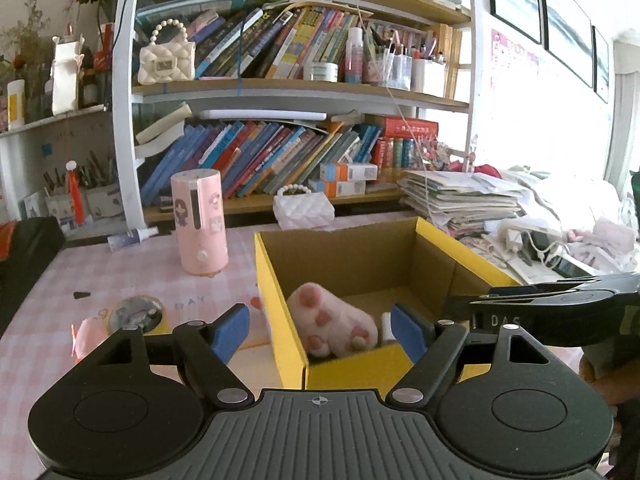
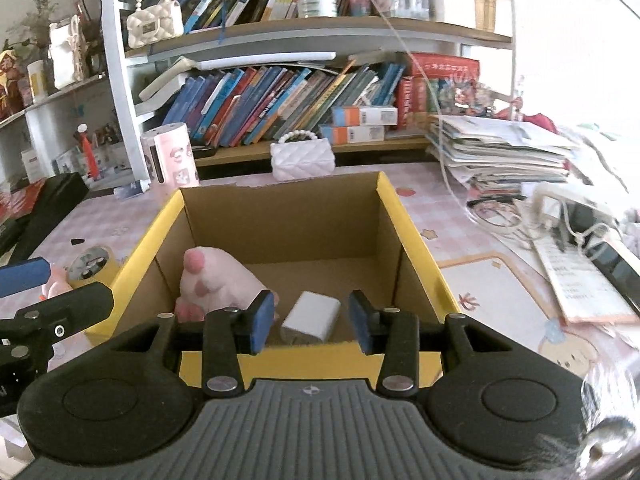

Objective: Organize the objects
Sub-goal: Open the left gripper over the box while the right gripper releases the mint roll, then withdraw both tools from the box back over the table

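Note:
A yellow cardboard box (image 1: 288, 344) (image 2: 416, 240) stands open on the pink checked table. Inside lie a plush pink cat paw (image 1: 332, 320) (image 2: 216, 284) and a small white charger block (image 2: 314, 316), which barely shows in the left wrist view (image 1: 386, 326). My left gripper (image 1: 320, 330) is open and empty at the box's near left corner. My right gripper (image 2: 312, 322) is open and empty over the box's near wall, its jaws either side of the charger. The right gripper also shows at the right of the left wrist view (image 1: 560, 304).
A roll of tape (image 1: 136, 314) (image 2: 90, 266) and a pink soft item (image 1: 86, 338) lie left of the box. A pink cylinder (image 1: 198, 222) and a white quilted purse (image 1: 304, 208) stand behind. Paper stacks (image 2: 500, 148), cables and a phone (image 2: 616, 264) crowd the right.

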Action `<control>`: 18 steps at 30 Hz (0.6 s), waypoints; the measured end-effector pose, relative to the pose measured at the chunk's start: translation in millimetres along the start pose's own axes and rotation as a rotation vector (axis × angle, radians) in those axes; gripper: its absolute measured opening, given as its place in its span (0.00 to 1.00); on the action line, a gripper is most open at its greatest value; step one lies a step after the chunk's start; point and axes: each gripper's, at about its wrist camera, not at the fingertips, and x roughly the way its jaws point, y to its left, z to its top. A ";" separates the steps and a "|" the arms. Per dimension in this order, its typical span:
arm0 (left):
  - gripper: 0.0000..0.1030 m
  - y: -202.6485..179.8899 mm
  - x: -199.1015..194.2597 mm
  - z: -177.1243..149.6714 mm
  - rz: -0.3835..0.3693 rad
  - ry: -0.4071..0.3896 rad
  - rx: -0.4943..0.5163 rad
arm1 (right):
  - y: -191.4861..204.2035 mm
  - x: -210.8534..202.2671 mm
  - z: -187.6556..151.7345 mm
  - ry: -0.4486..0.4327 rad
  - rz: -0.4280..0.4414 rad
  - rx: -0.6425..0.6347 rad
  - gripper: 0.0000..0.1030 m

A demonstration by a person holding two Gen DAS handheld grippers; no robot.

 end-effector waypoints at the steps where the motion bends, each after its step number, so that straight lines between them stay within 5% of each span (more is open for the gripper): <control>1: 0.77 1.6 -3.3 -2.1 -0.003 0.003 -0.001 | 2.2 -4.8 -2.9 -0.005 -0.009 0.003 0.39; 18: 0.78 41.8 -53.0 -44.4 -0.004 0.146 -0.010 | 55.7 -54.9 -60.6 0.096 -0.062 0.059 0.48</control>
